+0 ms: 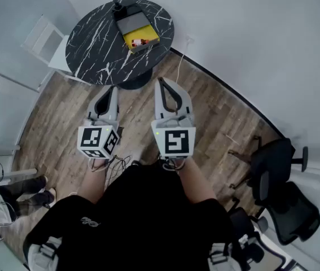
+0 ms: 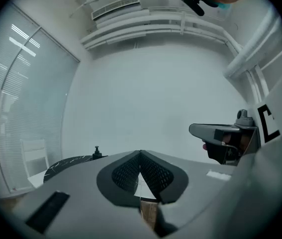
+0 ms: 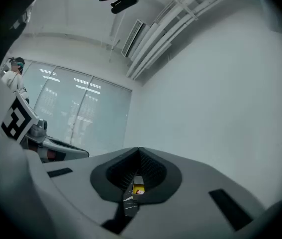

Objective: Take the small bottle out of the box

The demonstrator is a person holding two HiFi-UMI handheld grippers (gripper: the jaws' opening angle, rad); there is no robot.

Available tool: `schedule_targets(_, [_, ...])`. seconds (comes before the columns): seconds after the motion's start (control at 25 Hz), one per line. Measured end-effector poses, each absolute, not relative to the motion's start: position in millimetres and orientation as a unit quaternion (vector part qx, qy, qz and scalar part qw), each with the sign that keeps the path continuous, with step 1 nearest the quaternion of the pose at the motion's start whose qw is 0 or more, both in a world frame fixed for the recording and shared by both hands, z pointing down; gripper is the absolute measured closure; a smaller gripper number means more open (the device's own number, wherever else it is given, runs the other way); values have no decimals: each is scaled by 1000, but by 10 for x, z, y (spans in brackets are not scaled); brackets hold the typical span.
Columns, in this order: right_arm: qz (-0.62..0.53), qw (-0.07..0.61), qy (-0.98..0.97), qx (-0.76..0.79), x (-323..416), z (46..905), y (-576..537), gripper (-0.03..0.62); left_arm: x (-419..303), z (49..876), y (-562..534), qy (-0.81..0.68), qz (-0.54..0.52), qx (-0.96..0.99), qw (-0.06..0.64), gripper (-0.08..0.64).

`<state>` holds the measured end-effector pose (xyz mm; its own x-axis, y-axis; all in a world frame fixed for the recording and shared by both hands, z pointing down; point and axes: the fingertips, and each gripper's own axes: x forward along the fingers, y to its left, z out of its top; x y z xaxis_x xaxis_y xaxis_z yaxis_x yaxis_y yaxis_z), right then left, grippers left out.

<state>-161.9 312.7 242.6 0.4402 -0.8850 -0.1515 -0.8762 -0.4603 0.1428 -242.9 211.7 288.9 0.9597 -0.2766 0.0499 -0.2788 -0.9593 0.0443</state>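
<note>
Head view: a person in black clothing stands on a wood-plank floor (image 1: 216, 112), holding two grey claws out in front of the body. The left claw (image 1: 113, 89) and the right claw (image 1: 162, 82) are both clenched, tips together, gripping nothing. Well ahead of them stands a round black surface veined with white (image 1: 92, 44). On it rests an open yellow box (image 1: 149, 35), with a flat grey lid (image 1: 132, 22) at its far edge. The small red-and-white bottle (image 1: 139, 42) lies inside the box, far from both claws.
</note>
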Motion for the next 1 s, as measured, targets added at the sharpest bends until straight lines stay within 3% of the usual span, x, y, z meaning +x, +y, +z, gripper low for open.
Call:
schedule_targets(0.64, [-71,55,-567,819,-1465,2938,3255,597,-2240,3285,2319,-142,70,987,30,561])
schedule_targets(1.0, [-22,76,-574,815,-1056,3310,2934,597,-1706,3592,2028,-115,98,988,45,561])
